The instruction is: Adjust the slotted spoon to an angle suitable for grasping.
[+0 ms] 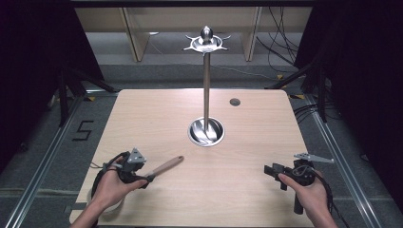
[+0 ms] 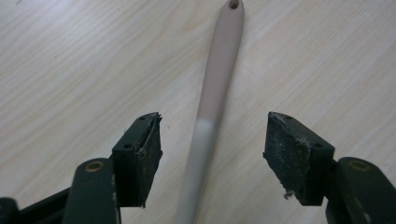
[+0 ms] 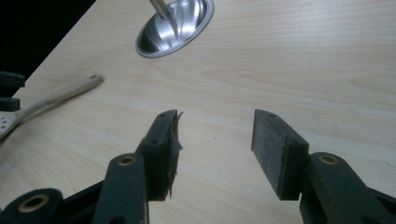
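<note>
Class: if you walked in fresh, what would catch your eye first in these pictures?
The tall metal stand rising from its round dish base at the table's middle, with a hooked crown on top. Next, the wooden-handled utensil lying at front left, its handle between the open left gripper pads, untouched.

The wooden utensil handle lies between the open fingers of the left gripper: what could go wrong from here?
1. The left gripper is open around the round, tapered handle, with gaps on both sides; an off-centre close might roll it aside.
2. Its pads look frayed, so the grip may slip when lifting.
3. The tall metal stand rises mid-table; a swinging handle could hit it.
</note>
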The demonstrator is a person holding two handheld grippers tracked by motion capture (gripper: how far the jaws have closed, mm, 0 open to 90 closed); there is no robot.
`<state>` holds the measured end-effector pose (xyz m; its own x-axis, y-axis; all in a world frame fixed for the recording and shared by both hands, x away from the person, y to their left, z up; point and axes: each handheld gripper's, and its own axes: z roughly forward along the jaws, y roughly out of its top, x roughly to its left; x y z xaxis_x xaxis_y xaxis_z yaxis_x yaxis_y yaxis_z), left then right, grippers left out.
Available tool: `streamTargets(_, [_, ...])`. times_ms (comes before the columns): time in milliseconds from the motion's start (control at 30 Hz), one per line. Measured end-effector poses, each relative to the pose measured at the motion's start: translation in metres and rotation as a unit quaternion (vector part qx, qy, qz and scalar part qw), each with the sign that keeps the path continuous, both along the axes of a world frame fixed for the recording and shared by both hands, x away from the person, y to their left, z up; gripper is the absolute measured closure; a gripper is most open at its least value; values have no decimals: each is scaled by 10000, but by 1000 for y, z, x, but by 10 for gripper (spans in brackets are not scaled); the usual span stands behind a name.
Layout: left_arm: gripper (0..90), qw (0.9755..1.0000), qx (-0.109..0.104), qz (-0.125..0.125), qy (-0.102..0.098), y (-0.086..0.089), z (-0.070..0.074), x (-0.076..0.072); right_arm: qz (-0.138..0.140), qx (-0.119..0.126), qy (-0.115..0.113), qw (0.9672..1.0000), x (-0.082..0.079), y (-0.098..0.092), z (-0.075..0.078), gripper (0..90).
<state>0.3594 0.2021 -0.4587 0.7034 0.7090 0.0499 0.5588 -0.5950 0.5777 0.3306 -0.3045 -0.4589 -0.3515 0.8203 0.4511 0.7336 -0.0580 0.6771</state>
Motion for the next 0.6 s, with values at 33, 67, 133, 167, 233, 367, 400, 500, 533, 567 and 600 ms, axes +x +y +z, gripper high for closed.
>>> streamTargets(33, [374,10000,33,-20,21,-2,0,4,69,-171,-152,9997,2,-2,-1,515])
streamTargets(67, [374,10000,56,-28,52,-5,0,7,69,-171,-152,9997,2,-2,-1,515])
streamTargets(133, [412,9998,121,-83,159,-12,-1,13,81,-156,-150,9997,3,-3,-2,515])
streamTargets(167, [419,9995,155,-138,219,-15,-2,16,101,-162,-150,9997,3,-3,-2,515])
streamTargets(233, [430,9981,325,-299,427,-23,-2,21,159,-118,-142,9997,5,-2,-3,514])
streamTargets(367, [431,9922,741,-651,766,-35,-8,36,217,-115,-137,9996,5,-1,-4,514])
streamTargets(400, [433,9916,768,-600,846,-38,-9,39,162,5,-13,9999,3,2,-2,514])
streamTargets(500, [446,9891,897,-625,986,-44,-12,49,225,-108,-145,9996,6,0,-4,513])
streamTargets(533, [461,9881,923,-656,1040,-46,-12,51,187,-195,-55,9996,5,0,-3,512])
streamTargets(567, [461,9873,944,-680,1083,-48,-12,53,223,-86,-105,9997,6,1,-5,513])
streamTargets(600, [461,9859,978,-711,1160,-49,-12,56,223,-86,-105,9997,6,1,-5,513])
